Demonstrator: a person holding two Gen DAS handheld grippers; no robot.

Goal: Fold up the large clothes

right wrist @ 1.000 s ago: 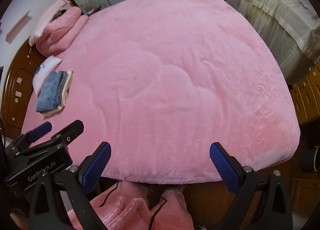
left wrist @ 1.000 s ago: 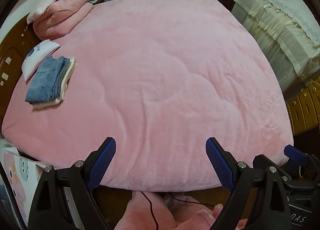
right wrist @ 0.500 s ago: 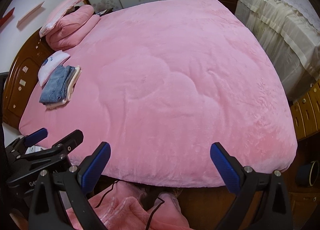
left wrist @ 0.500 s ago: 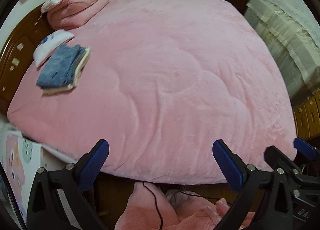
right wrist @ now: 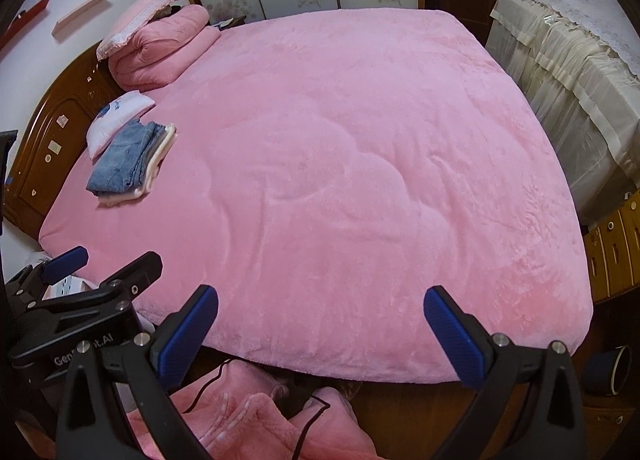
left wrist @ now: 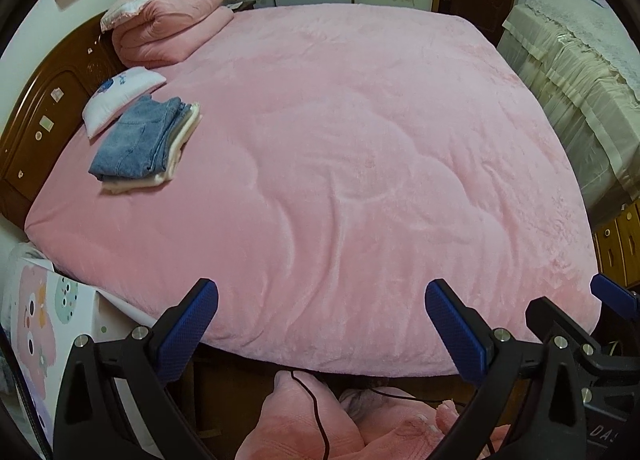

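While spread wide and gripping nothing, left tool (left wrist: 320, 324) and right tool (right wrist: 320, 324) hover above the bed's (left wrist: 360, 164) near edge. Already folded and stacked by the headboard: jeans (left wrist: 138, 140) over pale garments. Judging by that, next piece yet ungrasped; pink fleece (right wrist: 248, 420) below, perhaps.

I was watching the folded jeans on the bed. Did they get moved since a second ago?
No. The folded jeans lie against the white pillow, by the wooden headboard, just as before. Only the camera view shifted.
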